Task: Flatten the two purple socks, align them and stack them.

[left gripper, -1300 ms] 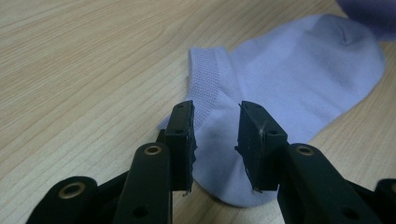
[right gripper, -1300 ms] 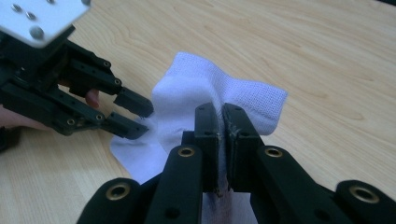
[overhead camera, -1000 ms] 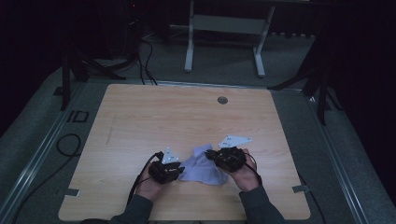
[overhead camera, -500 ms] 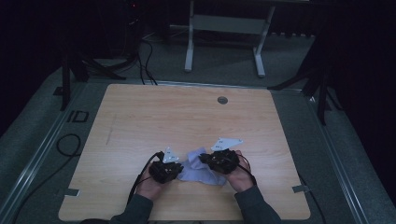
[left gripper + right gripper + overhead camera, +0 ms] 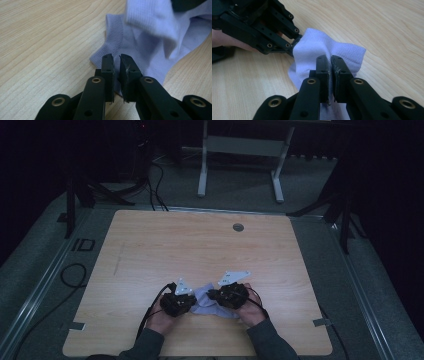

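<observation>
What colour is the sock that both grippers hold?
The sock is pale lavender-white; the left gripper view shows it best.

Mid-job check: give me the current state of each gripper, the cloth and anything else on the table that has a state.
left gripper: jaws shut on an edge of the cloth, low over the table.
right gripper: jaws shut on a raised fold of the cloth.
cloth: pale lilac knit, crumpled, held between both grippers; one ribbed edge lies on the table.
table: wooden top, bare apart from the cloth and a round grommet at the far edge.
</observation>
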### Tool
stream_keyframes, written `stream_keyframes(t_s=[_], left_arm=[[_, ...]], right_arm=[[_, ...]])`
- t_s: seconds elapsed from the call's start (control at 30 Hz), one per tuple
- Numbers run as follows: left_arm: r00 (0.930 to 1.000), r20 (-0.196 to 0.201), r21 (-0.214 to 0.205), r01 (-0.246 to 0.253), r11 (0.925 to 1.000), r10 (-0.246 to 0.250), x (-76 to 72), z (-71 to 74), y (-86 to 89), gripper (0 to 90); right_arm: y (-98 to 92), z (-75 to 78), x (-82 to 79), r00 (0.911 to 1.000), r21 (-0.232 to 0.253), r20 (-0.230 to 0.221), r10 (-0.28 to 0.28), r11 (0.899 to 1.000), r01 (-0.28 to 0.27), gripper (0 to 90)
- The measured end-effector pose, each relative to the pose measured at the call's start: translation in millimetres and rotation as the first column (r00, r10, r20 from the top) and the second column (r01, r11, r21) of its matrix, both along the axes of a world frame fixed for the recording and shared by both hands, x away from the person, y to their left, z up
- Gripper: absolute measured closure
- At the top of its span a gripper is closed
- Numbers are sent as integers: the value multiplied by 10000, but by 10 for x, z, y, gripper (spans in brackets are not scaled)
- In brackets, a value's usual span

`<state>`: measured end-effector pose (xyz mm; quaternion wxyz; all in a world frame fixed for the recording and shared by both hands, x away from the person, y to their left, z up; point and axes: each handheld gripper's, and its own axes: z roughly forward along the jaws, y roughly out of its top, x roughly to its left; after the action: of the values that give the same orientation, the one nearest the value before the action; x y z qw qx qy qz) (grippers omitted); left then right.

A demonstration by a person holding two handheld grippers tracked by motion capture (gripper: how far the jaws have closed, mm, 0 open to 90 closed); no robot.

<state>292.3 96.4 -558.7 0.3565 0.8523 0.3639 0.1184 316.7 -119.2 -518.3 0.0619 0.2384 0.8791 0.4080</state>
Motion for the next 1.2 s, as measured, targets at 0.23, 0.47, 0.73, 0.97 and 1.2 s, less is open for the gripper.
stream_keyframes(t_s=[0.23, 0.47, 0.73, 0.97, 1.2], left_arm=[[10000, -29, -29, 11, 10000, -11, 0, -1, 0, 817], [10000, -64, -57, 42, 10000, -42, 0, -1, 0, 817], [9999, -106, -70, 97, 9999, -98, -2, 1, 3, 809], [9998, -136, -66, 126, 9999, -127, -2, 4, 6, 806], [9994, -284, -7, 177, 9998, -177, -8, 40, 32, 774]], right_arm=[[81, -117, 18, 9995, -294, -211, 227, 9993, -233, 844], [131, -214, 39, 9994, -490, -282, 191, 9986, -205, 841], [166, -297, 50, 9993, -831, -354, 99, 9965, -128, 741], [193, -331, 48, 9996, -1072, -298, 9, 9942, -41, 628], [172, -344, 69, 9989, -1006, -447, -164, 9949, 118, 581]])
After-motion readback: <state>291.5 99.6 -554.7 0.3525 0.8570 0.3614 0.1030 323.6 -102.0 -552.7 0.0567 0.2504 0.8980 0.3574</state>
